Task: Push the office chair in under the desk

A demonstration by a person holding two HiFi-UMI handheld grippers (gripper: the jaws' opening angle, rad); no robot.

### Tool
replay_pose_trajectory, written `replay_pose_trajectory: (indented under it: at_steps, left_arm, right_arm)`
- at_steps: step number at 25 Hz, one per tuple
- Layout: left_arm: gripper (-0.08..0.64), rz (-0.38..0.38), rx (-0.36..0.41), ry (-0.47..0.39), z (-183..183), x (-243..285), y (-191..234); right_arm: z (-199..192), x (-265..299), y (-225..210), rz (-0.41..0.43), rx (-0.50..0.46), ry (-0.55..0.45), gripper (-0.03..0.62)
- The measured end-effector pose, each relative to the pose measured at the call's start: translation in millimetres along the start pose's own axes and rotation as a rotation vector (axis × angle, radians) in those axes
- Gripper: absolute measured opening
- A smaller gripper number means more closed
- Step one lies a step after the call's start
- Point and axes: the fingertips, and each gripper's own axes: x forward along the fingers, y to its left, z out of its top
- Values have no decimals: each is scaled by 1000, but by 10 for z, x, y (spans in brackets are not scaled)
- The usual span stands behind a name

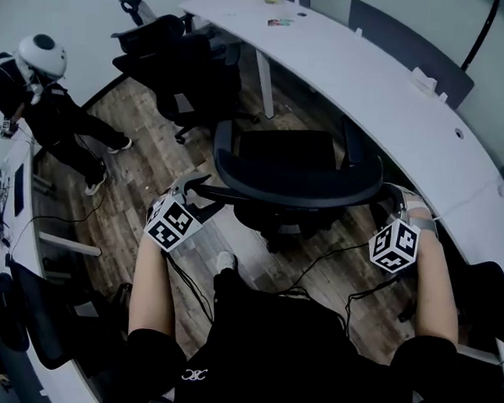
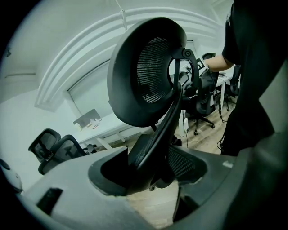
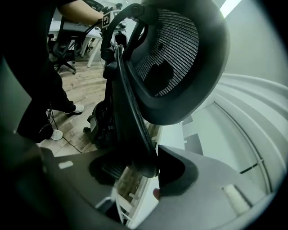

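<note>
A black mesh office chair (image 1: pixel 285 152) stands on the wood floor, its seat facing the curved white desk (image 1: pixel 370 84) and its curved backrest (image 1: pixel 295 190) nearest me. My left gripper (image 1: pixel 197 186) is at the backrest's left end and my right gripper (image 1: pixel 397 197) at its right end. In the left gripper view the chair's back spar (image 2: pixel 159 130) runs down between the jaws of the left gripper (image 2: pixel 153 179), with floor showing beside it. In the right gripper view the spar (image 3: pixel 130 117) lies between the jaws of the right gripper (image 3: pixel 139 175), close against one of them. The headrest (image 2: pixel 146 72) looms above.
Two more black chairs (image 1: pixel 175 60) stand at the desk's far left end. A person in black (image 1: pixel 45 107) stands at the left by another desk (image 1: pixel 21 225). Cables (image 1: pixel 333 261) trail on the floor under the chair. A chair (image 1: pixel 485 296) sits at the right.
</note>
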Motion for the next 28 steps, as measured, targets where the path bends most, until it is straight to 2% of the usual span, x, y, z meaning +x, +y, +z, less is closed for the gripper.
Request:
replay_pose_trajectory:
  at_steps: [8,20,28]
  left_arm:
    - [290,-66,63,-38,-112,139,371]
    - [290,-178,176,-62,-397,354,1330]
    - [290,-281,258,-102,-543,534,1905]
  right_arm:
    - [185,9,82,-41,85,46,216]
    - [831,275,115,-72,189,169,213]
    - [1257,405,175,-83,284,255,212]
